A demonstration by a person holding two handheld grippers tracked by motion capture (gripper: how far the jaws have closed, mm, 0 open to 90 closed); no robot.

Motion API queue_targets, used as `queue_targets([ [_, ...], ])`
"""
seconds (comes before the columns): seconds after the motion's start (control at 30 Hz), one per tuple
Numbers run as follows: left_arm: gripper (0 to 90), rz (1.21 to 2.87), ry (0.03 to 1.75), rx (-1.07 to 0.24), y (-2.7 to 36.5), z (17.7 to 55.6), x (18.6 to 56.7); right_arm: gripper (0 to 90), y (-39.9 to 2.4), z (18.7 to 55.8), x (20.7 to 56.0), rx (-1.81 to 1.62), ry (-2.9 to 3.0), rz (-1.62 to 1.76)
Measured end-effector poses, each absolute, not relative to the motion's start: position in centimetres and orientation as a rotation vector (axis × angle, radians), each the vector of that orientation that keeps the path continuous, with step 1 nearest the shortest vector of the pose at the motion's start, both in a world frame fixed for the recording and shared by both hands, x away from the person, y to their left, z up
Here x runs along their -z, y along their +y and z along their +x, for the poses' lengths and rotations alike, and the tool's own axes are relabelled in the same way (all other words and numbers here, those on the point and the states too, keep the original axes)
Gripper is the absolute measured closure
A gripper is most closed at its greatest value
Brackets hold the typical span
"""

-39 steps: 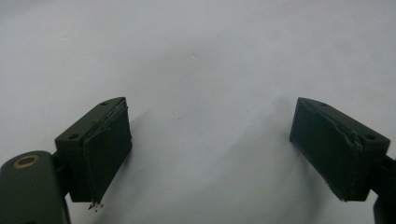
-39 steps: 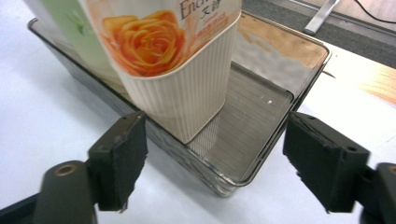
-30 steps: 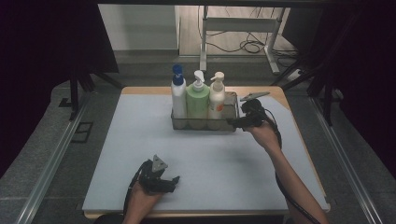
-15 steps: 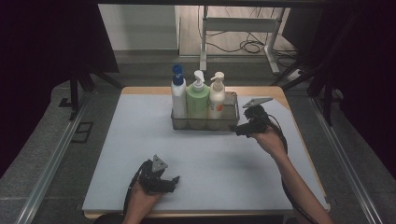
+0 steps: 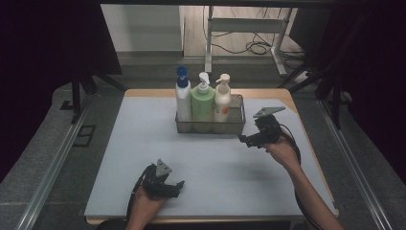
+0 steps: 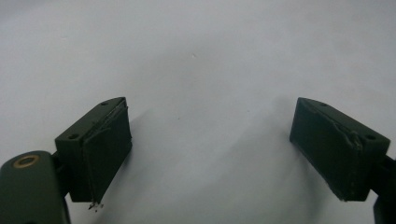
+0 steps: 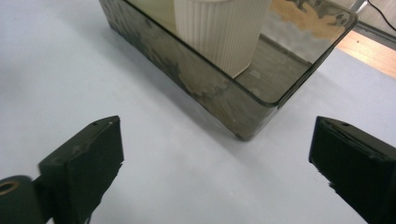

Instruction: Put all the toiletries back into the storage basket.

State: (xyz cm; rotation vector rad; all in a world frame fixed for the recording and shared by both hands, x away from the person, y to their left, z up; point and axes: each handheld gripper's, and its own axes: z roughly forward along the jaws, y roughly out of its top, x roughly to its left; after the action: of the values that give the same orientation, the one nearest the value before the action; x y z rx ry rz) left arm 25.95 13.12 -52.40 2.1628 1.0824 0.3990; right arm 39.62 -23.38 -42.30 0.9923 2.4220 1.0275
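With jaws just widened and nothing between them, the right gripper hangs released at four o'clock of the tray, while the left gripper gapes empty.

Count: 3 pump/dispenser bottles – one white with blue cap, one green, one cream. 1 clear tray holding all three. 1 grey mat. 2 handheld grippers: left gripper, right gripper.
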Motion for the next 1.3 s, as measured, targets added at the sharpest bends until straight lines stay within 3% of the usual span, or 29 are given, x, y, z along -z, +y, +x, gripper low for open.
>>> queue_targets([
  [0.67, 12.3, 2.163, 1.082, -0.400, 13.1, 25.9, 52.4, 0.0, -25.5, 36.3, 42.8, -1.016, 2.445, 0.936],
  [1.3, 12.4, 2.161, 1.083, -0.401, 13.1, 25.9, 52.4, 0.0, -27.4, 33.3, 47.5, -1.036, 2.467, 0.951],
])
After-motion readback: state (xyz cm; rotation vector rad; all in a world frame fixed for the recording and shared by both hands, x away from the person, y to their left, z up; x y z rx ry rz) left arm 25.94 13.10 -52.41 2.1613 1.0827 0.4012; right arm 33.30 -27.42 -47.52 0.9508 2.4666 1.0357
